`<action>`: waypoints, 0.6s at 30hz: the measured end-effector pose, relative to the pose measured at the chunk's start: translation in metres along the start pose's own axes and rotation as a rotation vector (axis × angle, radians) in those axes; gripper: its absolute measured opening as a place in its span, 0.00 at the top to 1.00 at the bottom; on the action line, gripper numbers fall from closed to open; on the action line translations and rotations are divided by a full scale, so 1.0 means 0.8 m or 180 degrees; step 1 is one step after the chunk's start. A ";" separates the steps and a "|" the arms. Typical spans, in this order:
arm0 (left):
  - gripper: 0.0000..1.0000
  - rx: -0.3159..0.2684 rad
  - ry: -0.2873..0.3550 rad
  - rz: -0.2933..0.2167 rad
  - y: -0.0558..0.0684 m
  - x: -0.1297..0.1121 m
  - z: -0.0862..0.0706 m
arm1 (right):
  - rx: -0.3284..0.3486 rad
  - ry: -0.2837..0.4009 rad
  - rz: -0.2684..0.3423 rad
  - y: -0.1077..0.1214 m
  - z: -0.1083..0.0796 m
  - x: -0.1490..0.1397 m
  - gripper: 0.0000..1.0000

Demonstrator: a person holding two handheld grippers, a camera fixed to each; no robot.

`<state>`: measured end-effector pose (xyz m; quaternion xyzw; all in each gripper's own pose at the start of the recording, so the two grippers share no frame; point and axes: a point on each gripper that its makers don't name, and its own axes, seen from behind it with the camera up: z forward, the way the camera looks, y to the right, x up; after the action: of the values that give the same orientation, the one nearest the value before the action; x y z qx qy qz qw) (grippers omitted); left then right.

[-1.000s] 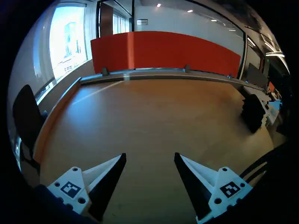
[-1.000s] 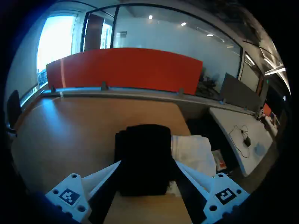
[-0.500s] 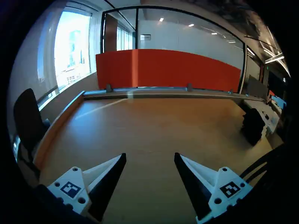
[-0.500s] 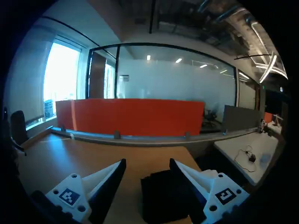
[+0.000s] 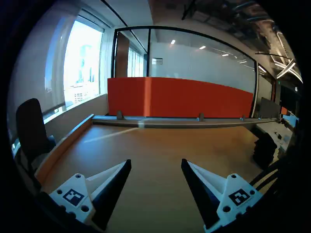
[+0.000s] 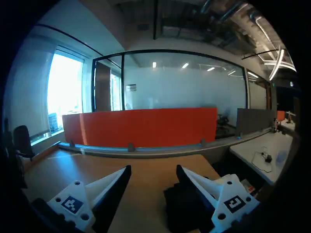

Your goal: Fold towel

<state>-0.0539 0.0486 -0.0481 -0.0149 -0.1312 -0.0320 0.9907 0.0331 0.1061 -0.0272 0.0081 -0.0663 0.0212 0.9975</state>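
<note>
- Much of the dark towel point(image 6: 182, 207) is hidden in the right gripper view: the right-hand finger of my right gripper point(image 6: 153, 167) covers its right side, and its near end is cut off at the bottom of the picture.
- In the left gripper view the dark towel point(image 5: 264, 149) is small, shadowed and warped at the rim, so I read only a dark layered stack and cannot make out its folds.
- I cannot tell its long axis for sure. In the right gripper view its one visible edge, the left one, runs roughly from 6 to 12 o'clock, in line with my fingers, and its far edge lies across them.
- It lies flat on the wooden table point(image 5: 163, 143), at the table's right side.
- From my right gripper the towel sits at about 5 o'clock, low and just beside the right-hand finger, not between the two fingers. Whether that finger touches it I cannot tell.
- From my left gripper point(image 5: 155, 161) the towel is at about 3 o'clock, well apart, near the table's right edge.
- Both my grippers hold their fingers spread wide with nothing between them, above bare table.
- At 12 o'clock in both views an orange partition point(image 6: 144, 126) stands along the table's far edge.
</note>
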 end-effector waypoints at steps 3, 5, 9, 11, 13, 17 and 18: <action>0.04 0.0020 0.0139 0.0058 -0.006 0.021 0.001 | 0.0003 0.0046 -0.0003 -0.022 0.001 0.006 0.11; 0.05 0.0015 0.0217 0.0073 -0.009 0.034 0.002 | 0.0017 0.0090 0.0003 -0.039 0.003 0.012 0.11; 0.04 0.0007 0.0363 0.0041 -0.017 0.055 0.004 | 0.0068 0.0144 0.0000 -0.070 0.006 0.019 0.11; 0.05 -0.0005 0.0425 0.0019 -0.021 0.063 0.006 | 0.0088 0.0149 -0.0011 -0.084 0.009 0.024 0.11; 0.05 -0.0014 0.0476 0.0012 -0.024 0.068 0.007 | 0.0105 0.0151 -0.0022 -0.097 0.012 0.027 0.11; 0.04 -0.0022 0.0552 0.0040 -0.030 0.074 0.010 | 0.0144 0.0136 -0.0050 -0.119 0.018 0.028 0.11; 0.05 -0.0024 0.0570 0.0049 -0.031 0.075 0.011 | 0.0155 0.0130 -0.0059 -0.124 0.019 0.028 0.11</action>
<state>0.0001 0.0204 -0.0235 -0.0168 -0.0419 -0.0261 0.9986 0.0576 0.0073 -0.0102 0.0327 -0.0454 0.0137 0.9983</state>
